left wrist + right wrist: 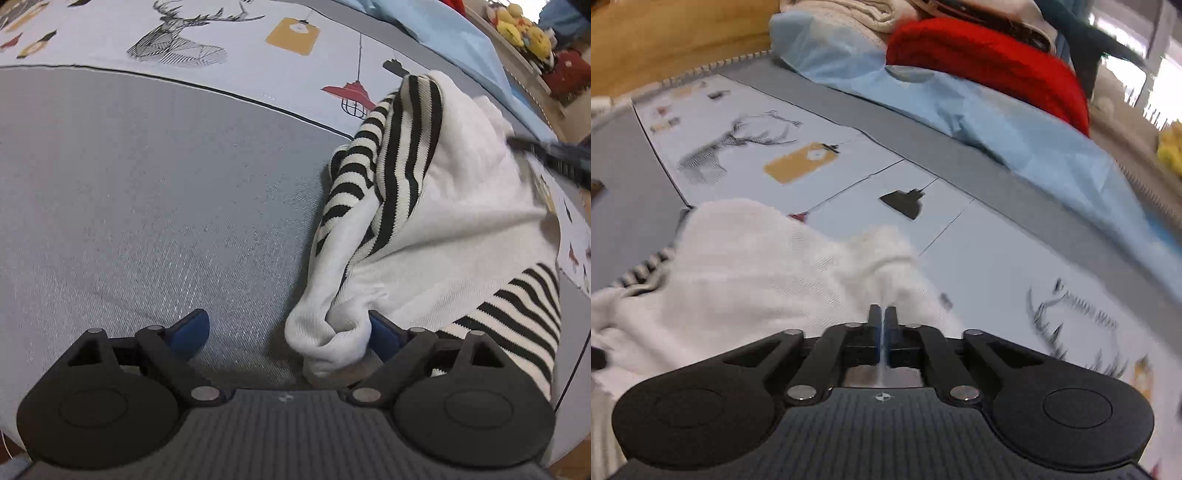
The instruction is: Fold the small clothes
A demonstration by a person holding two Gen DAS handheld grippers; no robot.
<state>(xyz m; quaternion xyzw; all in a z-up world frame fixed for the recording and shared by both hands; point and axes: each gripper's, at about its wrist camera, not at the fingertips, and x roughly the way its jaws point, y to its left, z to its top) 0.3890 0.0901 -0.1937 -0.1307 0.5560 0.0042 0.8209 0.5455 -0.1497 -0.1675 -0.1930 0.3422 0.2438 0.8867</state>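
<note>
A small white garment with black-and-white striped parts (443, 206) is pulled up into a tent on the right of the left wrist view. My left gripper (288, 332) is open wide over the grey surface; a bunched white corner of the garment lies against the inner side of its right finger, and the left finger stands clear of it. In the right wrist view my right gripper (882, 314) is shut, with a thin edge of the white garment (757, 266) pinched between its pads. The right gripper also shows as a dark blur (550, 158) at the garment's upper right.
The garment lies on a grey mat (147, 184) bordered by a pale printed cloth with deer and lamp drawings (221, 44). Behind it lie a light blue cloth (960, 110), a red knit piece (990, 62) and yellow plush toys (524, 29).
</note>
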